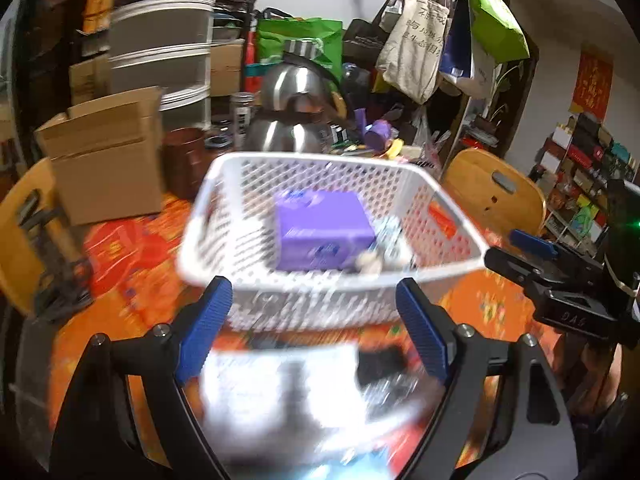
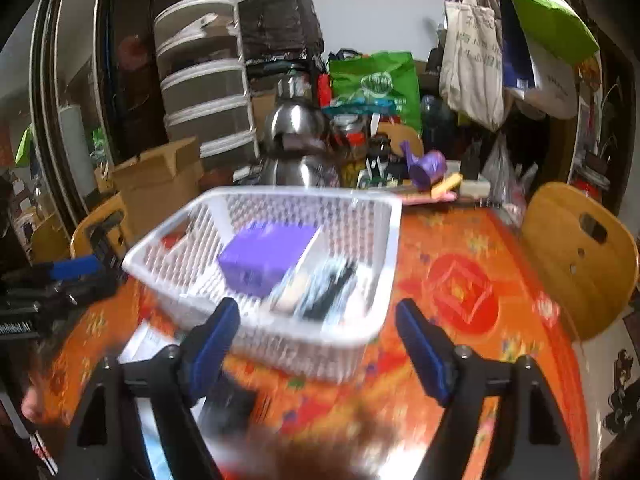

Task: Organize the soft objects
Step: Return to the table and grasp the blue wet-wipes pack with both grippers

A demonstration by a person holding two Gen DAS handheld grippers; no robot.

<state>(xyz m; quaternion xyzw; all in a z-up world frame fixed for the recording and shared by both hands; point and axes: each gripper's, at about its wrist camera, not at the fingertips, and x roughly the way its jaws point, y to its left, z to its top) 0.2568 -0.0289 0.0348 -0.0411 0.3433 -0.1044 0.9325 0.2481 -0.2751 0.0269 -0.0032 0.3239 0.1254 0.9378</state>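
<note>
Left tool [image 1: 308, 328] spread wide, gripping nothing, facing the white basket [image 1: 224, 216] on the orange desk [image 1: 120, 280]; purple pack [image 1: 324, 232] sits inside. Right tool [image 2: 316, 336] equally wide, empty, just before the basket.

White perforated plastic basket [image 1: 452, 216]; glossy purple pack [image 1: 324, 232]; shiny steel kettle [image 1: 292, 112]

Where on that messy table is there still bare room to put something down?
The orange tablecloth lies bare between the white basket and the wooden chair. The far edge is crowded with steel pots and bags; the cardboard box fills the left.
</note>
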